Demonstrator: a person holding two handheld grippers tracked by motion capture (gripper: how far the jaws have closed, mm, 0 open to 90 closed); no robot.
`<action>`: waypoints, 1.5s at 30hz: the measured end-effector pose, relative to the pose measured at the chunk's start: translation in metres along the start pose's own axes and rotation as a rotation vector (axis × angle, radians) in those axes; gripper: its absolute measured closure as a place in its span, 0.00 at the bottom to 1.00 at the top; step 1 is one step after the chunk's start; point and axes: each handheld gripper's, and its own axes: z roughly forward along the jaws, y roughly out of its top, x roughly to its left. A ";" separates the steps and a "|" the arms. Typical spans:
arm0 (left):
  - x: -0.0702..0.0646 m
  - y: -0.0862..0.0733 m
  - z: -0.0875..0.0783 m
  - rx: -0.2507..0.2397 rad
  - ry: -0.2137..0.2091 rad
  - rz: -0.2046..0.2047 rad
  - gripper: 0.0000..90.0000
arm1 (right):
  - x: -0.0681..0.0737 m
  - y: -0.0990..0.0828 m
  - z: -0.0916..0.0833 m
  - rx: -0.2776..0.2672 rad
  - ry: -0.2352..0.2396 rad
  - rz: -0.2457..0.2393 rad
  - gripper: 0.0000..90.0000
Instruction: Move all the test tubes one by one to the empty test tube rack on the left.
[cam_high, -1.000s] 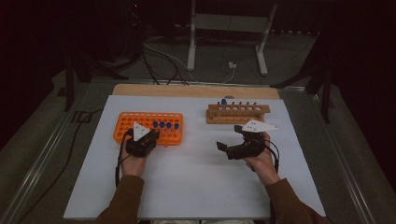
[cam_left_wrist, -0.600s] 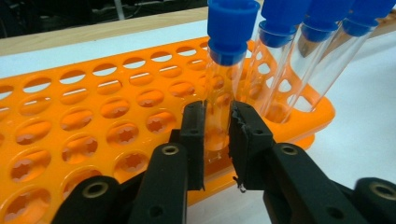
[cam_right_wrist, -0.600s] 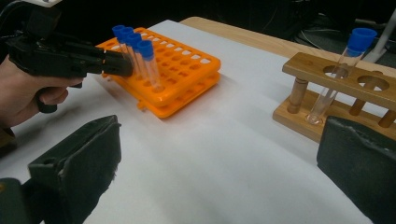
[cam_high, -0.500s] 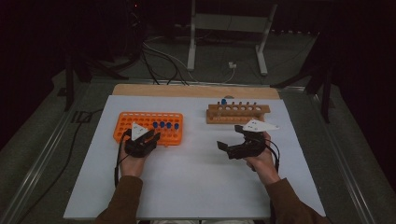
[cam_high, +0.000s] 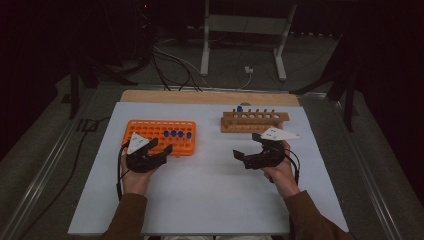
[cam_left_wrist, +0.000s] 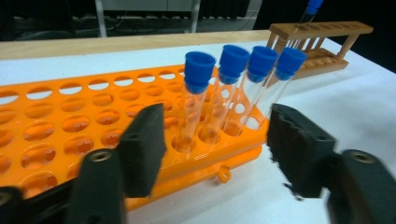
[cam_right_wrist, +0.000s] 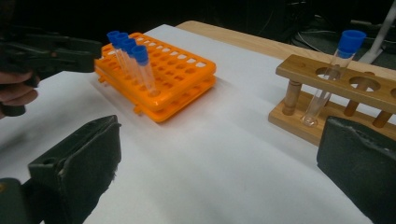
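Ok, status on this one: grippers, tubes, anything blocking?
Left gripper open, jaws facing four blue-capped tubes in orange rack. Right gripper open, empty. One tube in wooden rack. Nothing blocking.

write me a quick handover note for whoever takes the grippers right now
Left gripper: open, holding nothing, jaws aimed at the near edge of the orange rack, in front of the tubes.
Right gripper: open, holding nothing, above the white mat in front of the wooden rack.
Tubes: four blue-capped tubes stand in a row in the orange rack; one blue-capped tube already stands in an end hole of the wooden rack.
Done: apparently one tube moved across.
Left: probably the four remaining tubes, starting with one at the left gripper.
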 end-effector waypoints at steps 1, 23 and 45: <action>-0.001 -0.001 -0.002 -0.004 0.009 0.005 0.34 | 0.000 0.000 0.000 -0.003 -0.002 0.001 0.00; -0.010 -0.006 -0.007 -0.013 0.059 0.048 0.01 | -0.010 0.017 0.014 -0.026 -0.067 0.006 0.00; -0.003 -0.009 -0.009 -0.023 0.080 0.001 0.01 | -0.050 0.046 0.058 -0.047 -0.154 0.049 0.01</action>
